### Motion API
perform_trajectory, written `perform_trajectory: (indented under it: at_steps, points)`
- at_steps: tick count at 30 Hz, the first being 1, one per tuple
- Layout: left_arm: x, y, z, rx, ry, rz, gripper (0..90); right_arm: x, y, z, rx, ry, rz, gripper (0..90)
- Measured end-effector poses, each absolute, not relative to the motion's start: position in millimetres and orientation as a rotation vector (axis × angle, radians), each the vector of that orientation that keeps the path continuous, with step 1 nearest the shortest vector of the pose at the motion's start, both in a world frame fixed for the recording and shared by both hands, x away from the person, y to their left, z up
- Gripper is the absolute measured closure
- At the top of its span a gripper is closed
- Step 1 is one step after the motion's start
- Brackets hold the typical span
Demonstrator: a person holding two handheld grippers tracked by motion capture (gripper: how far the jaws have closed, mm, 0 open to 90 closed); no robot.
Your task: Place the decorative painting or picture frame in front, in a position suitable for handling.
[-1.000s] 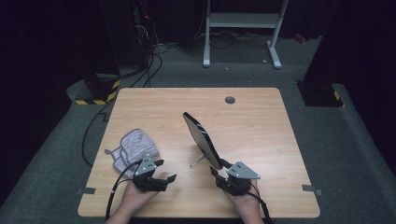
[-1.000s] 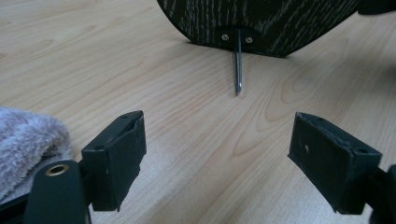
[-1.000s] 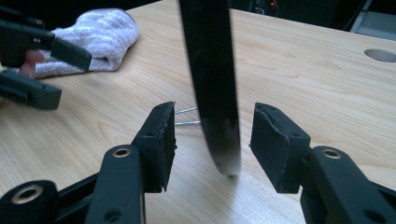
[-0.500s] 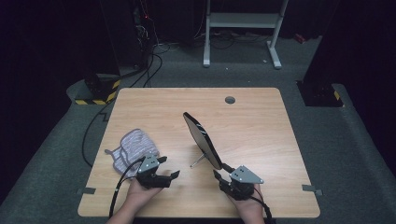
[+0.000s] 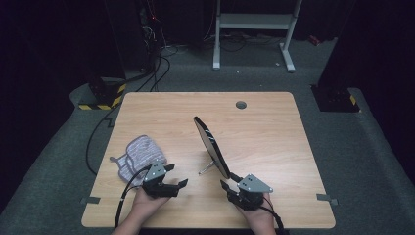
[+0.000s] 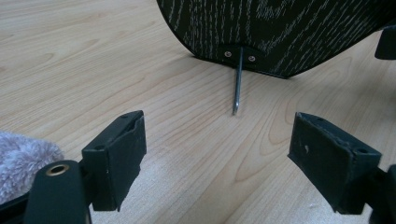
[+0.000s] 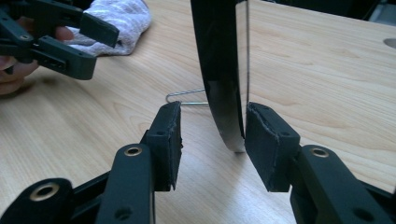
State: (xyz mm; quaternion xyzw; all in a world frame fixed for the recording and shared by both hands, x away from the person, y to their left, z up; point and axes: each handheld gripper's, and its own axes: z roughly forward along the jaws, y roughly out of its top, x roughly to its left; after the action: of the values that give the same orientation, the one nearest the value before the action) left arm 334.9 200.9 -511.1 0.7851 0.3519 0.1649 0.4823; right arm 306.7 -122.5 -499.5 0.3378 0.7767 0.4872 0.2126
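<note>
– Right gripper (image 7: 212, 135): what is it doing?
– Its jaws stand partly open astride the lower edge of a round mirror (image 7: 224, 70); one pad looks to touch the glass side.
– Where is the mirror?
– Mid-table (image 5: 274, 127), propped on a wire stand (image 6: 238, 88). The left gripper view shows its dark woodgrain back.
– And the left gripper (image 6: 217, 154)?
– Wide open, empty, beside a fuzzy grey cloth (image 5: 139, 152).
</note>
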Motion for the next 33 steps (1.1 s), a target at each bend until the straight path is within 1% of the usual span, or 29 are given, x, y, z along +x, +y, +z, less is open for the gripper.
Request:
perform_trajectory:
  at_steps: [17,33]
  points:
    - [326.6,208.3,-506.8,1.890,0.851,0.406,19.1,307.1,-98.3,-502.2,0.801,2.263,1.410,54.9]
    - [311.4,230.7,-503.9,1.830,0.918,0.408,21.6,317.8,-55.6,-505.2,0.692,2.327,1.434,54.8]
